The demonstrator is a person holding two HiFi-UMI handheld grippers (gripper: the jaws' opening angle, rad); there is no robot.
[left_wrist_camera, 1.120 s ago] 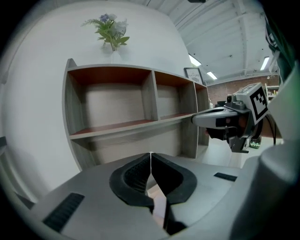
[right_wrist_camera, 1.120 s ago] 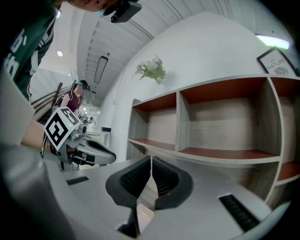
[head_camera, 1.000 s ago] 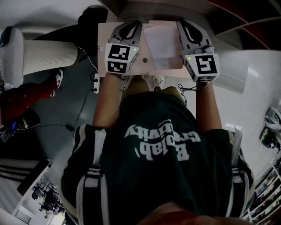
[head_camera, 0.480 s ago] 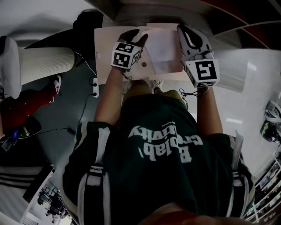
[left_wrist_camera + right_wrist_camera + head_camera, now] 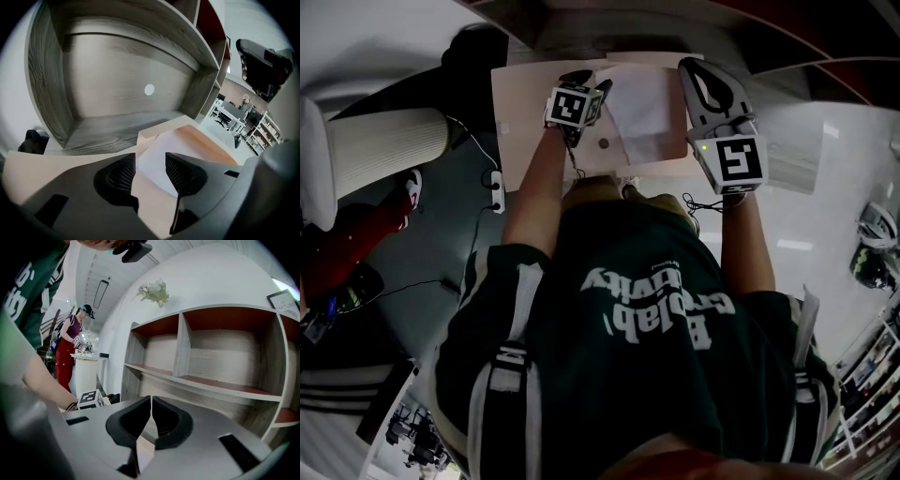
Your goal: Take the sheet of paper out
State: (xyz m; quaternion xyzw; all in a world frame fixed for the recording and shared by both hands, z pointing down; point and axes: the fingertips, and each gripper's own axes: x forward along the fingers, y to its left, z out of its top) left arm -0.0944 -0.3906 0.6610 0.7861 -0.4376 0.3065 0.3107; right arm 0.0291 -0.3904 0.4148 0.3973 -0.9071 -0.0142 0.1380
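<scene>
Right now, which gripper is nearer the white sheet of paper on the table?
Left. The left gripper, fingers just opening, frames the left edge of the white sheet of paper. The right gripper, fingers shut, hangs beside its right edge, aimed at the grey shelves.

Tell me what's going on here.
A person holds a gripper in each hand over a beige table facing a wooden shelf unit. The left gripper points down at the white sheet of paper; its jaws have just been opening and stand apart over it, not pressing it. The right gripper is shut and empty, beside the sheet. The paper is not yet lifted.
</scene>
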